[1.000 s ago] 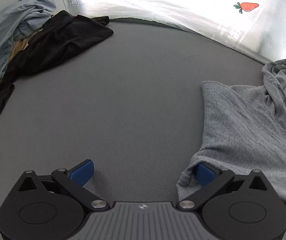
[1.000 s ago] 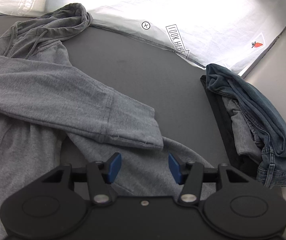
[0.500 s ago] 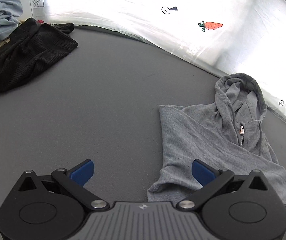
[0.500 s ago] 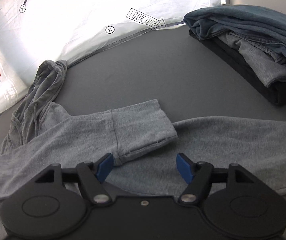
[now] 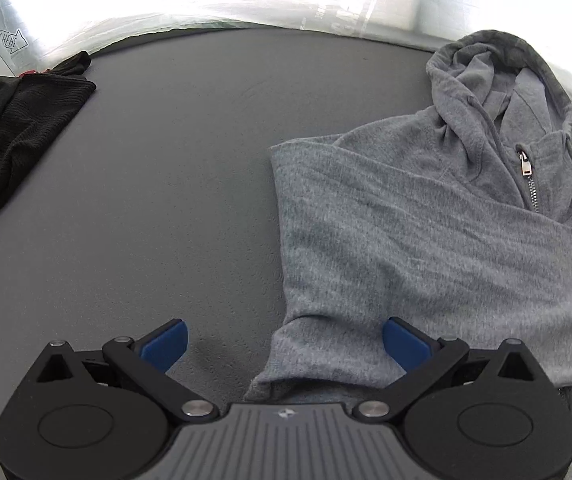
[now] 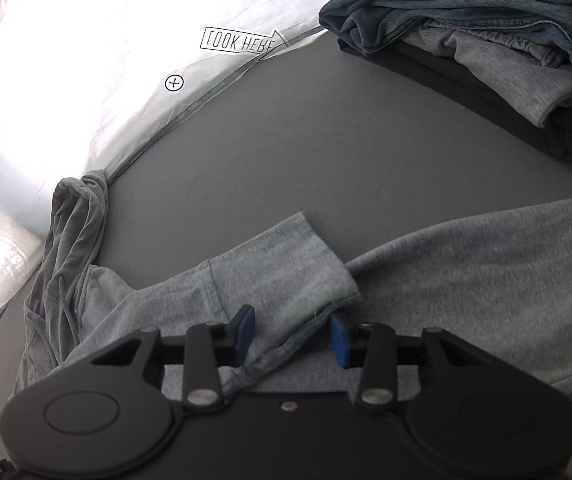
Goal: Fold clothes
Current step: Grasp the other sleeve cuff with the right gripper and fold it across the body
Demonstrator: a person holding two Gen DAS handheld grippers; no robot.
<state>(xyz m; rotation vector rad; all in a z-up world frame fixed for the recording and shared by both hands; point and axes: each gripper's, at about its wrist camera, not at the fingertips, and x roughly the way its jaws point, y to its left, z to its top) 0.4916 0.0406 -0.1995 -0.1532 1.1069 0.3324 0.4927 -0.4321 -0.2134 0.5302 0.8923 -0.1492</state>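
My left gripper [image 5: 284,344] is spread wide, straddling the folded side edge of the grey zip hoodie [image 5: 425,232] lying flat on the dark table [image 5: 166,184]. My right gripper [image 6: 291,330] is parted around the sleeve cuff [image 6: 297,264]. Soft, limp knit: pinch the doubled cuff hem.

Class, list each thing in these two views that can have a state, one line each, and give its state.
grey hoodie: flat, zipped, one sleeve folded across the chest
sleeve cuff: lying flat, between the right jaws
left gripper: open, holding nothing
right gripper: open, ungripped
stack of clothes: folded
black garment: crumpled
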